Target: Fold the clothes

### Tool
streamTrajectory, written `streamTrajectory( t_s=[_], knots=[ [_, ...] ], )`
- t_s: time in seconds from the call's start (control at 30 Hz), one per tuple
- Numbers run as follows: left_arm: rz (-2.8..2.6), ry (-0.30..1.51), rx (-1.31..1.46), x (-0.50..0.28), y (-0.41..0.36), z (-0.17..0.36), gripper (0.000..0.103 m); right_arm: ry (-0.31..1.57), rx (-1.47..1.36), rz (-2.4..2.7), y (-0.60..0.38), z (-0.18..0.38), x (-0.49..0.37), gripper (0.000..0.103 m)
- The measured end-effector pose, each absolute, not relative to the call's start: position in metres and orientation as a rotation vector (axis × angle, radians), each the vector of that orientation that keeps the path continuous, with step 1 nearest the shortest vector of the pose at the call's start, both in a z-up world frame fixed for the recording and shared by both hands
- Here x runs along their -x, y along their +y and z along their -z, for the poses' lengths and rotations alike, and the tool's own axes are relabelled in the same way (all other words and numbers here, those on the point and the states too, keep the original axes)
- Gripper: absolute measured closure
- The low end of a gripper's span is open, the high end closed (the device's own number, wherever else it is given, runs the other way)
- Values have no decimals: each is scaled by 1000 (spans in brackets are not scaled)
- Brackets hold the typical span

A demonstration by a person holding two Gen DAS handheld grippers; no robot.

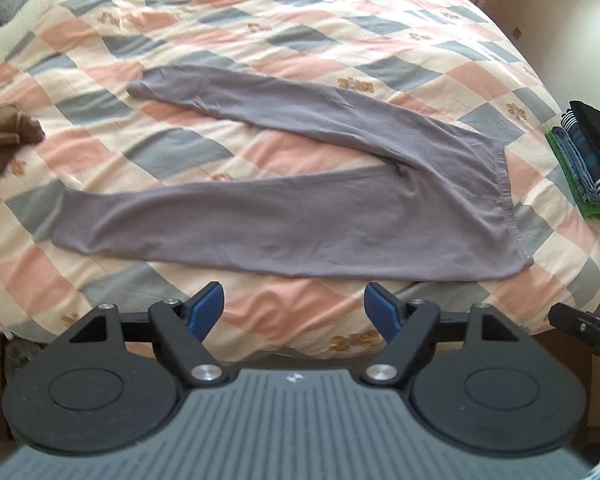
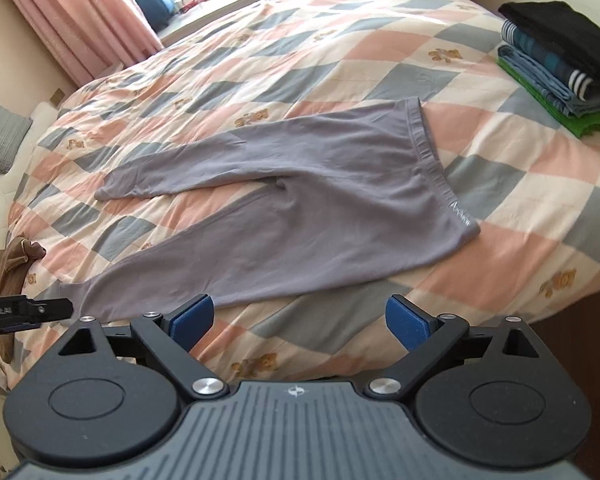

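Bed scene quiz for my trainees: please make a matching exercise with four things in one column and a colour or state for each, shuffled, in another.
Things:
1. trousers
2. stack of clothes
3. left hand-held gripper
4. brown garment

States:
A. crumpled at the bed's edge
B. folded and piled
C. open, holding nothing
D. spread flat, legs apart

Pairs: 1-D, 2-B, 3-C, 4-A

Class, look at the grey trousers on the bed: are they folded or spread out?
Spread out. The trousers lie flat on the quilt, both legs apart in a V, nothing doubled over.
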State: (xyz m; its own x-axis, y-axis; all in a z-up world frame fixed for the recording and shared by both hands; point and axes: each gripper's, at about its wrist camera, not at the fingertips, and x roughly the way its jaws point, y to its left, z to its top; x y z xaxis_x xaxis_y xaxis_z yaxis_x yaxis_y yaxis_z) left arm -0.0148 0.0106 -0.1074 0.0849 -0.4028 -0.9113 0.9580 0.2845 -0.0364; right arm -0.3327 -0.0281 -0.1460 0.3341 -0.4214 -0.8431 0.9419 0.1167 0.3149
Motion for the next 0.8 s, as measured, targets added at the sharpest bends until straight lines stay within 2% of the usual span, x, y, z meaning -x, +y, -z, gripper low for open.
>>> streamTrajectory(
  t_s=[0.47,0.8],
  knots=[
    [1210,930,-801,-65,63,103,24,598,-1010,1210,32,144,245,5],
    [1208,939,-822,-103,82,110,18,644,-1006,1255,55,140,205,4]
  ],
)
